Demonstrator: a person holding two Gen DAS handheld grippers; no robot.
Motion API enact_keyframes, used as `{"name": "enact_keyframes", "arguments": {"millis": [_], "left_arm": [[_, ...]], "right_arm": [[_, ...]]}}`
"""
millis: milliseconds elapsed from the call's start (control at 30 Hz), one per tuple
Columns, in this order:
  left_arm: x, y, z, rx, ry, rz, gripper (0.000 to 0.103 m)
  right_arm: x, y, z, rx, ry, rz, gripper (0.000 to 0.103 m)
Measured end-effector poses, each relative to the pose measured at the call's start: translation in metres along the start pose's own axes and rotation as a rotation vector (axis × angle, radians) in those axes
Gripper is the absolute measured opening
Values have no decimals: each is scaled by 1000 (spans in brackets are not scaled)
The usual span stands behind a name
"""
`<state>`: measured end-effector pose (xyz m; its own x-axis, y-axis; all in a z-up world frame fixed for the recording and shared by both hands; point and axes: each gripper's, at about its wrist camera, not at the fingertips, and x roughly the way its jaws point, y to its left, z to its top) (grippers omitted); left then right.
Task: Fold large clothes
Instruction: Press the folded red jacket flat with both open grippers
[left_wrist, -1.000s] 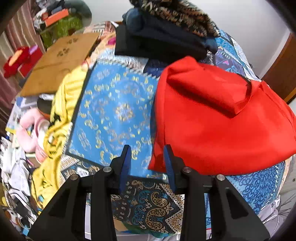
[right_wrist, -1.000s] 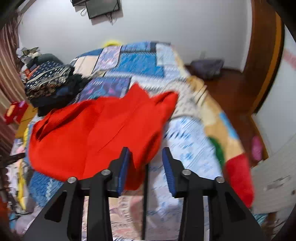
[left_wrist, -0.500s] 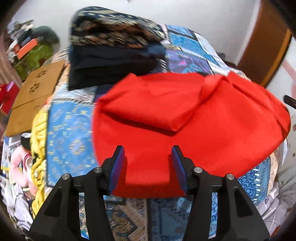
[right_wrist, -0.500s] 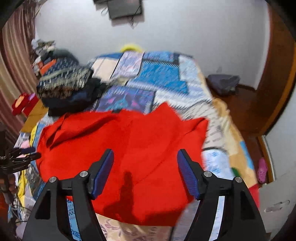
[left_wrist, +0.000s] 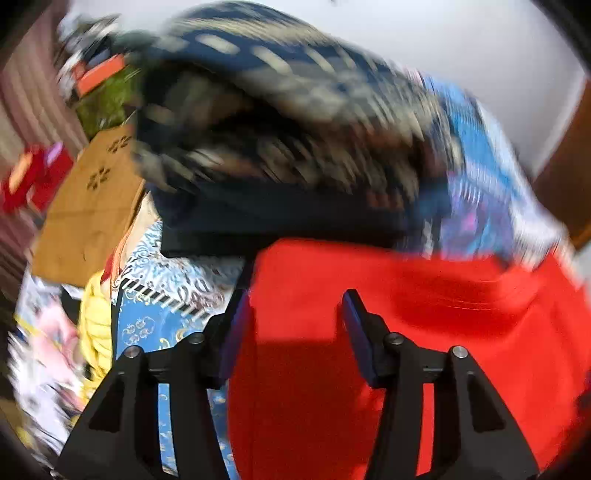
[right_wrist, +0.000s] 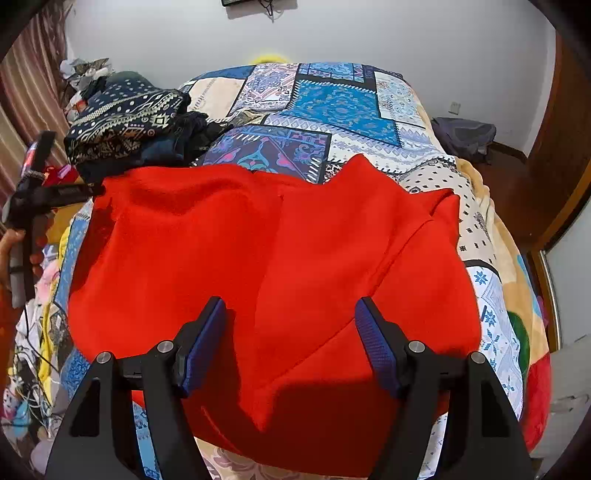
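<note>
A large red garment (right_wrist: 280, 266) lies partly folded on the patchwork bedspread (right_wrist: 332, 103). My right gripper (right_wrist: 290, 343) is open and empty, hovering over the garment's near edge. My left gripper (left_wrist: 293, 332) is open and empty over the garment's left edge (left_wrist: 369, 332); that view is motion-blurred. The left gripper also shows at the far left of the right wrist view (right_wrist: 48, 195), held in a hand beside the garment.
A stack of folded dark patterned clothes (right_wrist: 125, 118) sits at the bed's left, just behind the red garment, and fills the left wrist view (left_wrist: 280, 140). A brown cardboard sheet (left_wrist: 88, 206) and clutter lie left of the bed. A dark bag (right_wrist: 465, 136) is on the floor at right.
Both grippers opened wider and moved in over the red garment. The left gripper swung toward the stack of folded clothes; the right view now looks squarely over the garment.
</note>
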<state>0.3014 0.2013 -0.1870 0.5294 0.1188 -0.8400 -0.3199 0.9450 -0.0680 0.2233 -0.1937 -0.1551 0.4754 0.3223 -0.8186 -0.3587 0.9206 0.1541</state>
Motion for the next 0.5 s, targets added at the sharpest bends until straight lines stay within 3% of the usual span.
{"name": "enact_keyframes", "arguments": {"millis": [67,433,500], "left_arm": [[-12,6,-1,-7,-21,-18,52],[-60,-22,-71,240,6,-43,53],[-73,-27,-82,263,-9,-49,61]], "right_arm": [[-2,-2,1,6,-1,3,69],[-12,22,11,-16,-47,30,69],[-14,31,12,-36,-53,42,69]]}}
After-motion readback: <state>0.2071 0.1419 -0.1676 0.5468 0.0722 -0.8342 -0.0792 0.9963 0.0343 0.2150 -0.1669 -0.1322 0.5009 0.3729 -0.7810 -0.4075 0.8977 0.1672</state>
